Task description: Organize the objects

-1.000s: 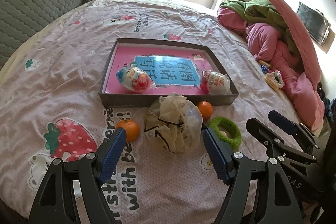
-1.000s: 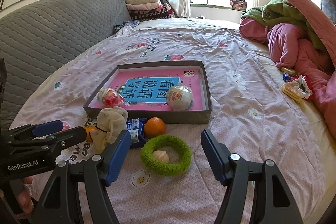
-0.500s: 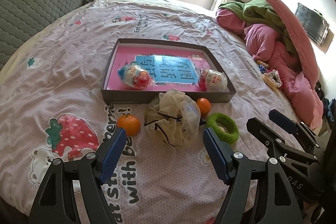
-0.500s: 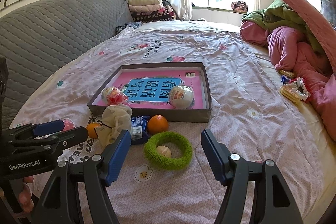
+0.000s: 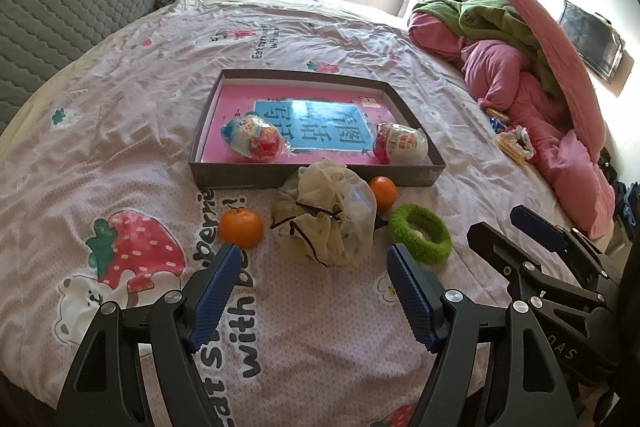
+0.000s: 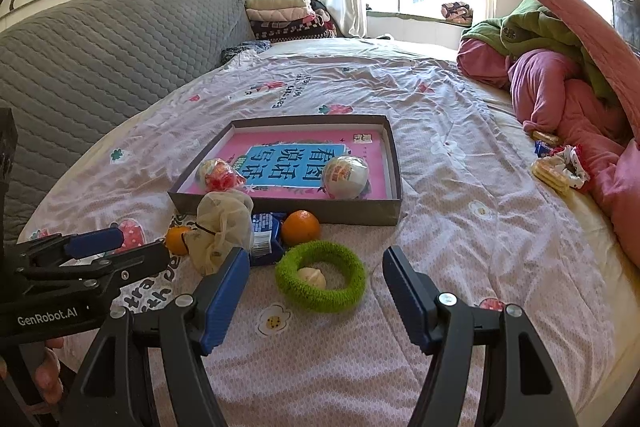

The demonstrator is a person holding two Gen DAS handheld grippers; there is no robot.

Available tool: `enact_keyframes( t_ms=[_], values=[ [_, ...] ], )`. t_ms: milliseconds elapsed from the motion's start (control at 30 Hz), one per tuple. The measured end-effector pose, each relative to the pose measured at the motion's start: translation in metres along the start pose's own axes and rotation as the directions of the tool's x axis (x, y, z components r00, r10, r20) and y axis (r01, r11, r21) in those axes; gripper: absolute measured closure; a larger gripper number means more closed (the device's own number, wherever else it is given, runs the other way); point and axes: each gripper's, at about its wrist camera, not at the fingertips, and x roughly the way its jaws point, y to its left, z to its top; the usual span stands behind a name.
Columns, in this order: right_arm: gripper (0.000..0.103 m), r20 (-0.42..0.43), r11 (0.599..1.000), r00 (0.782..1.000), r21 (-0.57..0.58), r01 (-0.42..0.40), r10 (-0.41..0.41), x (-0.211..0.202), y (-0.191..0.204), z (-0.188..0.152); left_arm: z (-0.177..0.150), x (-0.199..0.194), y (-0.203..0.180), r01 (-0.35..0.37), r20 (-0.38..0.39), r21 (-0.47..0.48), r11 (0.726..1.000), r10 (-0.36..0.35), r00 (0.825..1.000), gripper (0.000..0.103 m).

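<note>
Presently both grippers are hovering over the bed (image 5: 120, 131), each with jaws standing wide and nothing between them. The left gripper (image 5: 312, 291) is lining up on the mesh pouch (image 5: 326, 215); the right gripper (image 6: 314, 293) is lining up on the green ring (image 6: 320, 277), which is encircling a small pale item (identity not determinable). The shallow box (image 6: 320, 213) is lying mid-bed and is apparently serving as the collection point, since two wrapped balls (image 5: 256, 139) are already sitting along its near wall. The loose goods are clustering just outside that wall: one orange (image 5: 241, 227) left of the pouch, another orange (image 6: 301, 227) touching the box, and a blue packet (image 6: 265, 237) beside it. Judged: the sorting is only partly done.
</note>
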Motion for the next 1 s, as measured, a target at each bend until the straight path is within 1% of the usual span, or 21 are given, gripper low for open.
enact_keyframes(
  t_ms=[300,1000],
  values=[
    [0.034,-0.017,1.000,1.000,-0.010,-0.001,0.001,0.001,0.000,-0.008,-0.005,0.002,-0.004,-0.001,-0.008,0.014,1.000,0.001,1.000,0.026],
    [0.034,-0.104,0.999,0.995,-0.043,0.006,-0.010,0.031,0.001,-0.027,-0.016,0.027,-0.001,-0.003,-0.057,0.015,1.000,0.004,0.998,0.026]
  ],
)
